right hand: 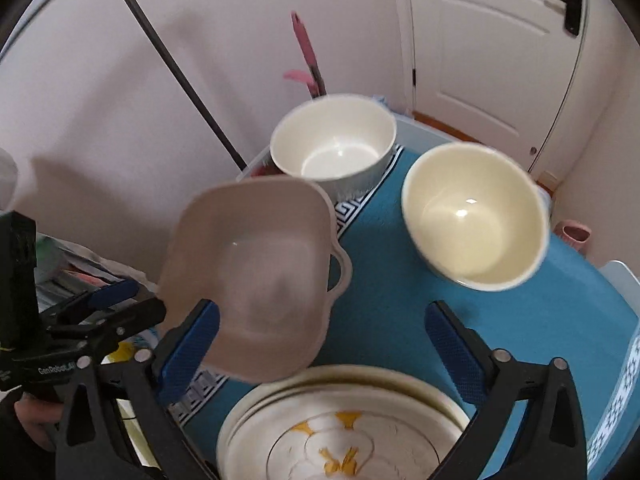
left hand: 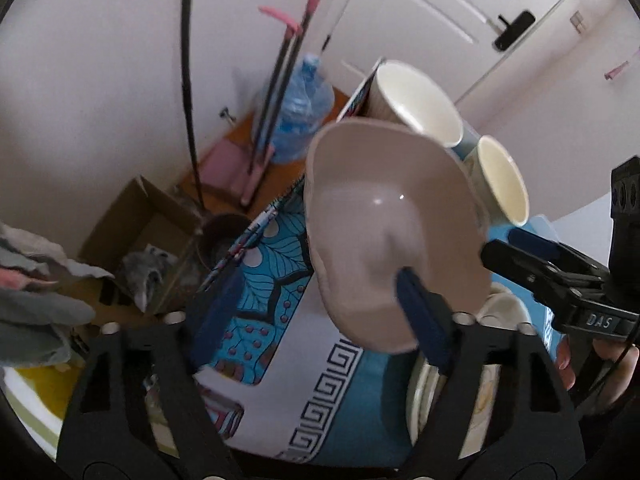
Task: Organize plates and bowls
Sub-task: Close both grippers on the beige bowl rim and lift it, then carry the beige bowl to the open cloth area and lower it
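A beige squarish bowl (left hand: 384, 220) with a side handle (right hand: 340, 272) sits tilted over the blue cloth, its low edge across the rim of a plate stack (right hand: 248, 412); what bears it is hidden. My left gripper (left hand: 314, 280) is open astride the bowl's left wall, one pad (left hand: 420, 312) over the inside, the other (left hand: 218, 304) well clear outside. My right gripper (right hand: 322, 308) is open too, its left pad (right hand: 188, 344) in front of the bowl's near corner. Behind stand a white ribbed bowl (right hand: 334, 140) and a cream bowl (right hand: 476, 216).
The blue patterned tablecloth (right hand: 384, 320) ends close to the left. On the floor beyond are a water jug (left hand: 302, 112), an open cardboard box (left hand: 136, 220) and mop handles (left hand: 288, 80). A pink cup (right hand: 574, 236) stands at the far right. A person's hand (left hand: 612, 364) holds the right gripper.
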Demonstrator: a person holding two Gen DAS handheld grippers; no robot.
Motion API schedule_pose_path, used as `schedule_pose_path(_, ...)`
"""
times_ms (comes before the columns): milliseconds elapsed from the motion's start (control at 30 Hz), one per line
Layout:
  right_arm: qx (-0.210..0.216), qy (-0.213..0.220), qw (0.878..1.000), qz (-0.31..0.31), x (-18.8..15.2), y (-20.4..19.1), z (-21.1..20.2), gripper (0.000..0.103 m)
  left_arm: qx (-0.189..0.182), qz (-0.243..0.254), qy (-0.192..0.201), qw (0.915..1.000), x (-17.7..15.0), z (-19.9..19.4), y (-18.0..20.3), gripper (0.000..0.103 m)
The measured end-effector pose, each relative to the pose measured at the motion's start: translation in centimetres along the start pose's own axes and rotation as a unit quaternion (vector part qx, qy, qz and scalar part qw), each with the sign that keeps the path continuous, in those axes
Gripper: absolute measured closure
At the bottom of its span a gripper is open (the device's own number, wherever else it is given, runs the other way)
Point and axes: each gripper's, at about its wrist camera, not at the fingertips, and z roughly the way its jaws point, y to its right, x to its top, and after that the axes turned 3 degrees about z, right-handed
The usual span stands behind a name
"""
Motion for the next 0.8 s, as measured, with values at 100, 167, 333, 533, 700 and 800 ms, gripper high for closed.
schedule_pose_path(100, 0.008, -0.021, 1.000, 0.010, 0.2, 0.2, 2.0, 0.041, -0.010, 0.008, -0.019, 0.9997, 0.3, 2.0, 0.2, 0.050)
schedule_pose_path(167, 0.008, -0.028, 0.999, 0.019, 0.2, 0.5, 2.9, 0.050, -0.013, 0.019, -0.028, 0.9994, 0.5, 3.0, 0.5, 0.067)
schedule_pose_path(333, 0.012, -0.043, 0.999, 0.026, 0.2, 0.6, 4.0, 0.083, -0.012, 0.047, -0.039, 0.9981, 0.9, 4.1, 1.2, 0.079)
schedule_pose_path(533, 0.011, -0.015, 0.999, 0.033, -0.2, 0.3, 3.0, 0.090, 0.015, 0.099, -0.016, 0.9949, 1.4, 2.8, 2.9, 0.080)
schedule_pose_path(700, 0.016, 0.019, 0.999, 0.042, -1.3, 0.5, -0.2, 0.090, 0.026, 0.138, 0.011, 0.9901, 1.3, 0.1, 5.2, 0.080)
schedule_pose_path(800, 0.013, 0.043, 0.998, 0.052, -2.6, 1.8, -3.4, 0.090, 0.020, 0.164, 0.026, 0.9859, 1.0, -1.8, 7.7, 0.080)
